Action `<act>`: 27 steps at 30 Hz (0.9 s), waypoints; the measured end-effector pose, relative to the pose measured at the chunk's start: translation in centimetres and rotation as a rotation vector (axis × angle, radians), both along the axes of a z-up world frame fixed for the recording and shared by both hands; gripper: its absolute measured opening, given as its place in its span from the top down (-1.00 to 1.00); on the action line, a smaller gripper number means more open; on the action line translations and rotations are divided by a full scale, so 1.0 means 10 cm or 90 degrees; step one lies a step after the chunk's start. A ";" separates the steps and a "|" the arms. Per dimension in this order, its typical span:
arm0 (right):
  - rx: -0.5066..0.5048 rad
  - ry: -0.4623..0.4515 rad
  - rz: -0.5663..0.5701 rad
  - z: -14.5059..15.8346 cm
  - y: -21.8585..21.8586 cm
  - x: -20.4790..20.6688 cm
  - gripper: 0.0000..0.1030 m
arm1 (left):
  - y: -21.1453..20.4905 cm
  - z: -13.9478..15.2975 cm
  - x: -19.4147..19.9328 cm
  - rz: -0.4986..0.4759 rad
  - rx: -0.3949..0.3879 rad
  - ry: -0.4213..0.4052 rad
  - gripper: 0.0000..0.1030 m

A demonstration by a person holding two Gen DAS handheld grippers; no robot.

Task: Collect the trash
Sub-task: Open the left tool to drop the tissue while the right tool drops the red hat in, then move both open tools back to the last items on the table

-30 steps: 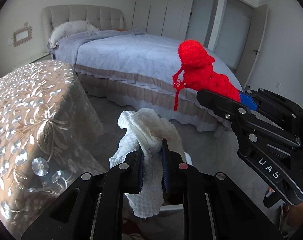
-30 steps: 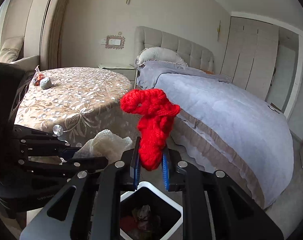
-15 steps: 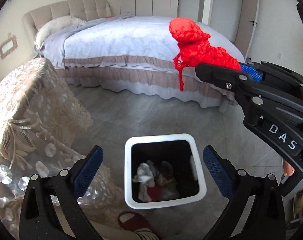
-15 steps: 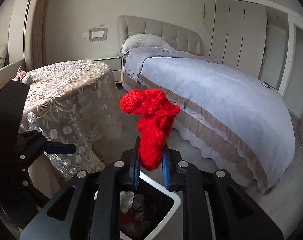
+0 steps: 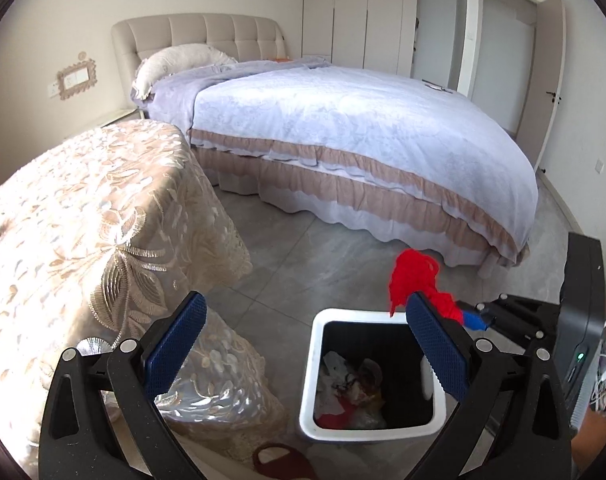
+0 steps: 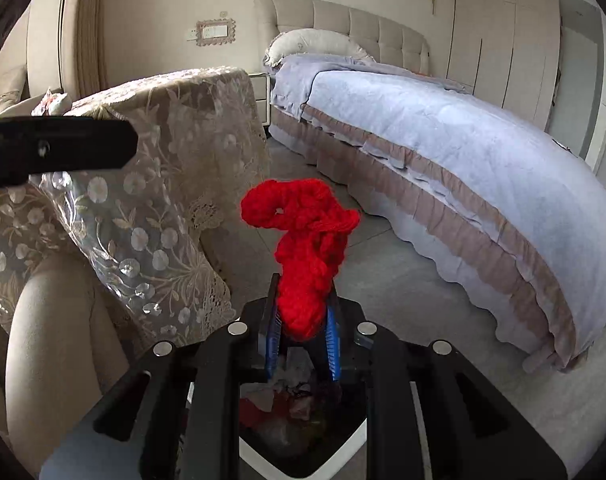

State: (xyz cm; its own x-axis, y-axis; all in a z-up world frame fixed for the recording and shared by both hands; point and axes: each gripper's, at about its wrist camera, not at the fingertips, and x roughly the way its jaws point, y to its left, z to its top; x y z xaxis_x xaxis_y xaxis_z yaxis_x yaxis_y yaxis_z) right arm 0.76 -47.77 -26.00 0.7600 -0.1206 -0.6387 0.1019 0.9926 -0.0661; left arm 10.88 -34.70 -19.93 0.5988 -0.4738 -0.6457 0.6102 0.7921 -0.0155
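Note:
A white-rimmed black trash bin (image 5: 311, 364) stands on the grey floor with crumpled trash inside; it also shows in the right wrist view (image 6: 263, 458) under the fingers. My left gripper (image 5: 303, 344) is open and empty above the bin's left side. My right gripper (image 6: 302, 340) is shut on a red knitted yarn piece (image 6: 309, 256) and holds it over the bin. The red yarn piece also shows in the left wrist view (image 5: 413, 276) above the bin's far rim.
A table under a beige embroidered cloth (image 5: 83, 240) stands left of the bin. A large bed (image 5: 363, 132) with a lilac cover fills the back. A dark device (image 5: 583, 320) stands at the right. A red slipper (image 5: 279, 460) lies near the bin.
My left gripper opened and the white knitted cloth it held is gone from its fingers. The right gripper has come down lower over the bin with the red yarn piece.

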 end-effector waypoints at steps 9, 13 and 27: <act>-0.005 0.024 0.037 -0.31 0.08 -0.01 -0.96 | -0.08 -0.15 0.02 -0.008 0.013 0.010 -0.91; -0.026 0.005 0.029 -0.30 0.05 -0.01 -0.92 | -0.06 -0.12 0.02 -0.011 0.015 0.004 -0.91; -0.041 -0.221 0.092 0.97 0.24 0.10 -0.92 | 0.63 0.53 0.12 0.079 -0.046 -0.069 -0.91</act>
